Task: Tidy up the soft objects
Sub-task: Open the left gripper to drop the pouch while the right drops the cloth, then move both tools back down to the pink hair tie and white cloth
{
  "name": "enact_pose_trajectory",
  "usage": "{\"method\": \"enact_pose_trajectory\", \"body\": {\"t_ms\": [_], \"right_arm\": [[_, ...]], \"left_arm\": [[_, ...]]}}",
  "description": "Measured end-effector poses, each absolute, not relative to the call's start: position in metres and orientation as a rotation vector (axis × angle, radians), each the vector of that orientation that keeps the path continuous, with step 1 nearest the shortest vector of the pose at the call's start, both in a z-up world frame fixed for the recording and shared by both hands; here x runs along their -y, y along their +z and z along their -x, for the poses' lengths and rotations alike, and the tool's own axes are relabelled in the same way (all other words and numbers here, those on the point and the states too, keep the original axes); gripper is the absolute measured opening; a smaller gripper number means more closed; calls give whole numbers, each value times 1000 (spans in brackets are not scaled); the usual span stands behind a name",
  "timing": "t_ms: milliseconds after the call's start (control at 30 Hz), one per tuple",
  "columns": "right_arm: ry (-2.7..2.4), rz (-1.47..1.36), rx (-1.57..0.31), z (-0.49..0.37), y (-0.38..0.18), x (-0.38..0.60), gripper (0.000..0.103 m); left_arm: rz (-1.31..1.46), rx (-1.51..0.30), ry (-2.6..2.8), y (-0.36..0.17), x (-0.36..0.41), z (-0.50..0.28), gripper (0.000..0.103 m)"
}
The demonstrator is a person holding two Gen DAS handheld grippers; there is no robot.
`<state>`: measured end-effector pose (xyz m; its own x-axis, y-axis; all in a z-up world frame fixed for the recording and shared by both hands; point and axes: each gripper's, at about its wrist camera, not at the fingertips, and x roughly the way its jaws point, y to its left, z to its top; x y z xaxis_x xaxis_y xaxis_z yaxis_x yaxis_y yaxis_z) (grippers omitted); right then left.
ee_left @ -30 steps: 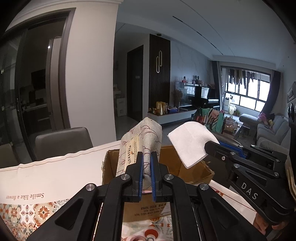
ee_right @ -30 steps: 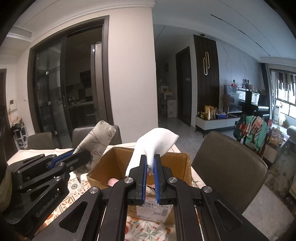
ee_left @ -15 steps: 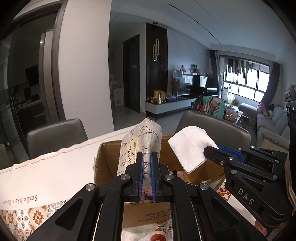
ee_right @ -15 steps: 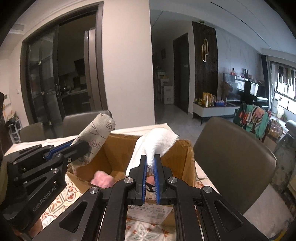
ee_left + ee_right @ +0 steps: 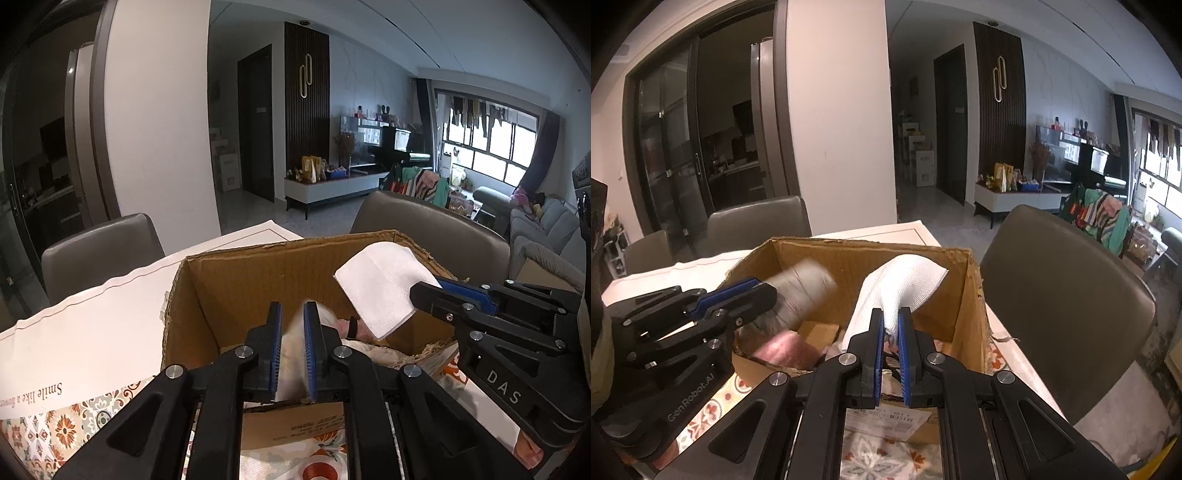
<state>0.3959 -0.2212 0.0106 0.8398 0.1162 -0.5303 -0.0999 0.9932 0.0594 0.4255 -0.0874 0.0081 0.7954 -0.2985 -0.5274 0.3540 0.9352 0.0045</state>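
Note:
An open cardboard box (image 5: 236, 280) (image 5: 964, 295) stands on the table and holds several soft items, among them a pink one (image 5: 783, 347). My left gripper (image 5: 292, 317) (image 5: 753, 291) is over the box with its jaws a little apart. The beige patterned cloth (image 5: 803, 291) is a blur right at its tips, dropping into the box; it shows blurred between the fingers (image 5: 295, 343). My right gripper (image 5: 891, 325) (image 5: 428, 291) is shut on a folded white cloth (image 5: 905, 284) (image 5: 380, 288) and holds it over the box's right half.
The table carries a white cloth (image 5: 92, 325) and a floral patterned cover (image 5: 55, 428). Grey chairs stand behind the table (image 5: 99, 243) and on the right (image 5: 1067, 280). A living room lies beyond.
Both grippers have moved forward and down over the box. My left gripper's jaws have parted and the beige cloth has slipped down from between them. The white cloth stays clamped.

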Motion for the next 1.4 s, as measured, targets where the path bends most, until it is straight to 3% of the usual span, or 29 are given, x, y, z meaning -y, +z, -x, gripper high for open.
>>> {"method": "enact_pose_trajectory", "body": {"t_ms": [100,233,433,633,900,967,1400], "right_arm": [[117,-34,-578,-400,10,222,12],[110,-39,-577,-400,9,223,28],[108,-44,-565,-389,13,221,29],[95,-28,-539,-381,21,217,43],[85,-19,-514,-364,34,208,43],[80,-24,-505,-353,37,207,50],[36,-65,-509,-294,35,198,59]], "left_arm": [[-105,-539,-346,9,87,-424,21],[-108,-521,-332,12,86,-418,26],[-102,-497,-324,19,83,-404,33],[-91,-496,-308,24,70,-396,37],[-67,-511,-305,28,56,-374,40],[-64,-510,-309,27,52,-365,40],[-59,-528,-305,24,28,-310,47]]}}
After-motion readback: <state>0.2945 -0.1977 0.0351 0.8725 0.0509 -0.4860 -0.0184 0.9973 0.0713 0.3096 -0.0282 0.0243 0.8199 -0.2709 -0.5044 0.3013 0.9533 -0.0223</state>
